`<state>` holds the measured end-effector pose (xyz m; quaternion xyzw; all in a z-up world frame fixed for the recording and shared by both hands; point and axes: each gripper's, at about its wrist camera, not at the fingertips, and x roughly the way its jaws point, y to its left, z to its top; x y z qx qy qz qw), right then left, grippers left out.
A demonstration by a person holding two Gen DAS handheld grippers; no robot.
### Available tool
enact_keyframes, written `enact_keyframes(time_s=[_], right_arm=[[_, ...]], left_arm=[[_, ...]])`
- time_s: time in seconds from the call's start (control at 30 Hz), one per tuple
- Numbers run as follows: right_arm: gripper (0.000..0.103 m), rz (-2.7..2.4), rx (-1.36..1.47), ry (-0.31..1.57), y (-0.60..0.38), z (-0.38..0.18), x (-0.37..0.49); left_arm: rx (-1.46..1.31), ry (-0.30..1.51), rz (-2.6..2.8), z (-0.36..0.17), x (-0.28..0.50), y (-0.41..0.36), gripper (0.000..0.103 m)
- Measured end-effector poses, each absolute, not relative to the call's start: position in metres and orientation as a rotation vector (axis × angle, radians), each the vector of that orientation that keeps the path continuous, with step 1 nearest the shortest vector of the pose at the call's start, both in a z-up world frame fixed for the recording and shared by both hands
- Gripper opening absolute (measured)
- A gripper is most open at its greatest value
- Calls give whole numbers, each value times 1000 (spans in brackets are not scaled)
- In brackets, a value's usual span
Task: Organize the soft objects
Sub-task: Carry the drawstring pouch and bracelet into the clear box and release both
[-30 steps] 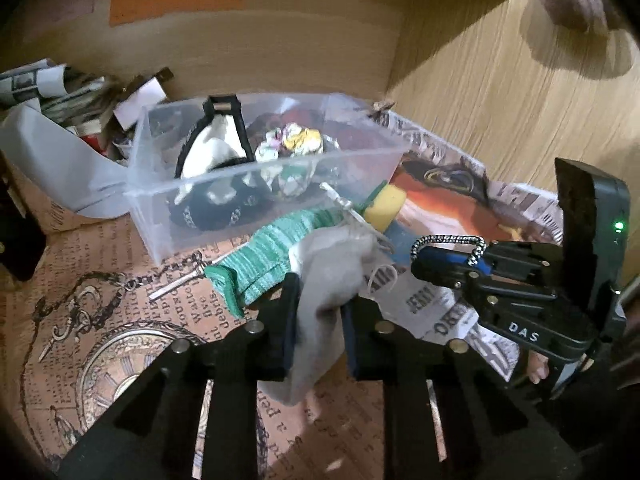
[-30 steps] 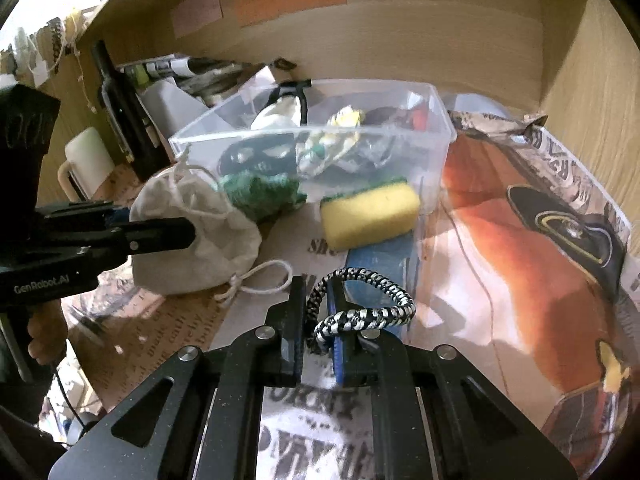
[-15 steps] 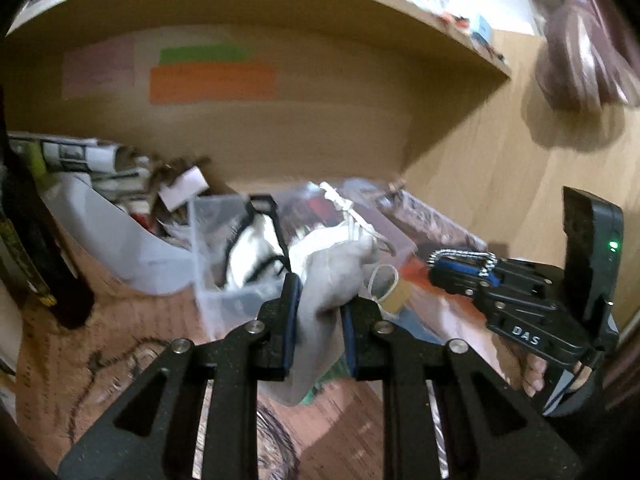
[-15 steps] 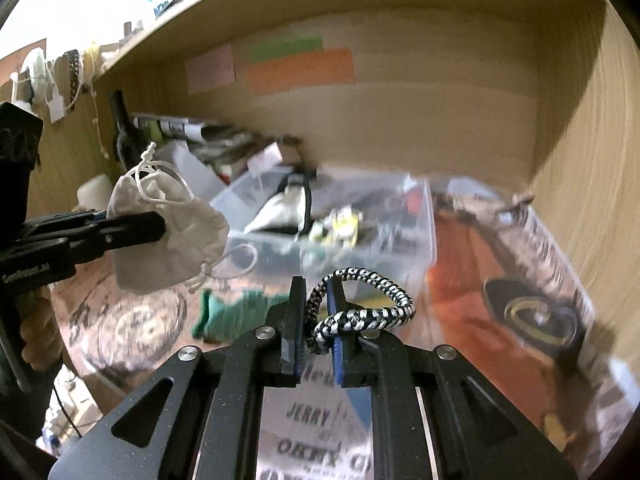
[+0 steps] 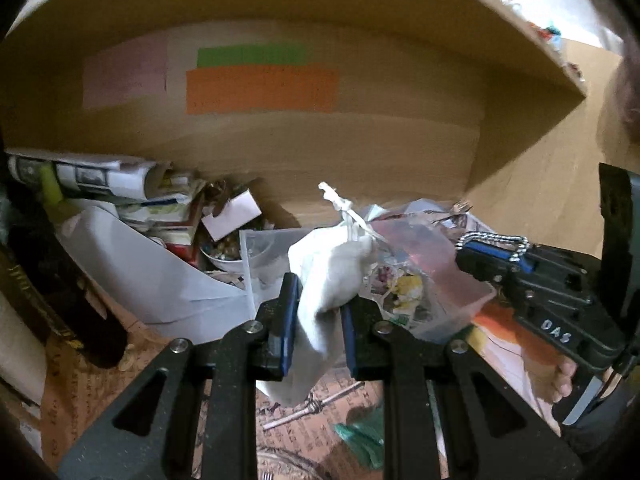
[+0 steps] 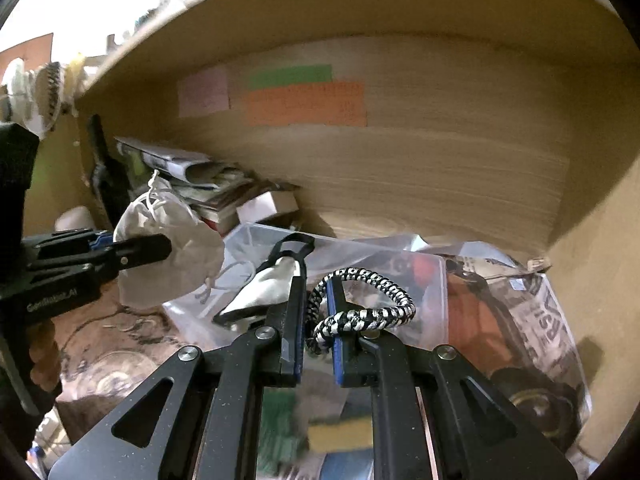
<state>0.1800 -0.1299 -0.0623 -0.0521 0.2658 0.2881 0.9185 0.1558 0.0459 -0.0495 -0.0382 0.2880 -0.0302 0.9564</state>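
Note:
My left gripper is shut on a grey drawstring pouch and holds it in the air in front of the clear plastic bin. The pouch also shows in the right wrist view, beside the bin's left end. My right gripper is shut on a black-and-white braided cord loop, above the bin's near side. The right gripper also shows in the left wrist view. A green knitted cloth and a yellow sponge lie on the table below.
The bin holds a black-trimmed white cloth and crumpled wrappers. Stacked newspapers and books stand at the back left, with a white sheet leaning there. A wooden back wall and side wall close the space.
Both grippers rose from the table and moved forward toward the bin, carrying the pouch and the cord loop. The green cloth and sponge now lie below them.

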Motion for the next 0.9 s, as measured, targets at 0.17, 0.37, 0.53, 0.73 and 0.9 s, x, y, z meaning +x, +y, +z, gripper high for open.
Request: enact_keyframes(time_s=[0.17,0.37,0.53,0.73,0.9], right_arm=[[10,588,-142,659,-115,-87,214],[10,575,-136,747,-117,-108,229],[38,584,-137,799,-120,-114,232],[72,584,-163,790,-124,-110,222],[80,591,-146,782,-135,-104,213]], left_arm=[[-106,659,-89,-68,190,45,19],[-79,721,-81,-88,217,36,19],[-59,761,-87,-101,227,32,19],[-44,764,-95,-101,220,28,44],[-32,731,-106,-91,201,26,50]])
